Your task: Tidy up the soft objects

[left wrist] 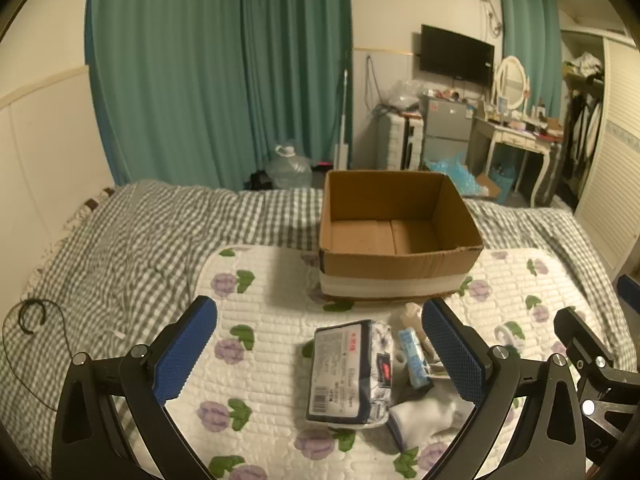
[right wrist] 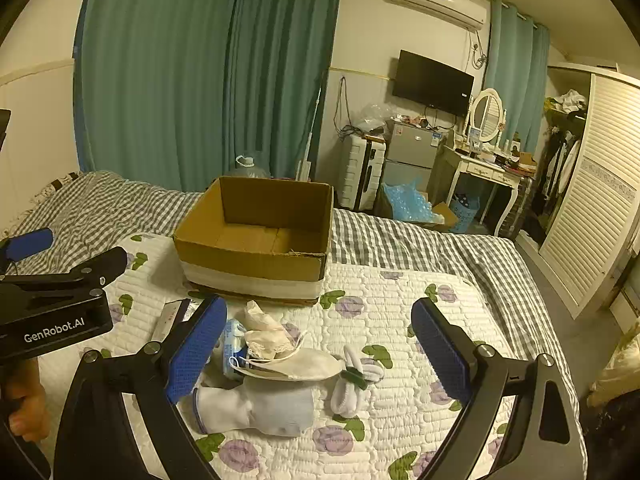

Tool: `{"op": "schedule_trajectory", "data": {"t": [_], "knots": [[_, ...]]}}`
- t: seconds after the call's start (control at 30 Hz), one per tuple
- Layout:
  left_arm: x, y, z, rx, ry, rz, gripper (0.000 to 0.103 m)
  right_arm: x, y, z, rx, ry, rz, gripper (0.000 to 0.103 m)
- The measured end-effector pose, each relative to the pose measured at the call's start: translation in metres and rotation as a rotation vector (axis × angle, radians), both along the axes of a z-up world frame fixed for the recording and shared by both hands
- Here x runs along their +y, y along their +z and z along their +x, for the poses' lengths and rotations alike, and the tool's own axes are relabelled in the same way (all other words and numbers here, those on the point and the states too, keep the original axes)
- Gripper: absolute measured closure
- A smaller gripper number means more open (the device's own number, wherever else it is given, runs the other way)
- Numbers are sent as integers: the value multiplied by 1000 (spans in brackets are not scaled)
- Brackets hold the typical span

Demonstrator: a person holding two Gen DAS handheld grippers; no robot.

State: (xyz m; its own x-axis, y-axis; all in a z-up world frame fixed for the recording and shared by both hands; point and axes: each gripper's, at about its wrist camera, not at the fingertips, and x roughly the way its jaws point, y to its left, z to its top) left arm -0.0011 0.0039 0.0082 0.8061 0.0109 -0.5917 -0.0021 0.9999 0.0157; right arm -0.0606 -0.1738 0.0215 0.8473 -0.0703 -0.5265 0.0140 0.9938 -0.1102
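While spread wide and grasping nothing, left fingers (left wrist: 188, 354) flanking tissue pack (left wrist: 348, 376), right fingers (right wrist: 440, 354) flanking white glove (right wrist: 256, 408) on bed.

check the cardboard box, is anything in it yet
No, the cardboard box shows only its bare brown floor, while the tissue pack, glove and face mask lie on the quilt in front of it.
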Motion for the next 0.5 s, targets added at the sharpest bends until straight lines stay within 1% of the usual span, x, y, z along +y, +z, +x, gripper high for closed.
{"op": "schedule_trajectory", "data": {"t": [0.5], "knots": [[-2,-1,-1,-2,4,-1,0,1,1,-1,-7,4,-4,9]]}}
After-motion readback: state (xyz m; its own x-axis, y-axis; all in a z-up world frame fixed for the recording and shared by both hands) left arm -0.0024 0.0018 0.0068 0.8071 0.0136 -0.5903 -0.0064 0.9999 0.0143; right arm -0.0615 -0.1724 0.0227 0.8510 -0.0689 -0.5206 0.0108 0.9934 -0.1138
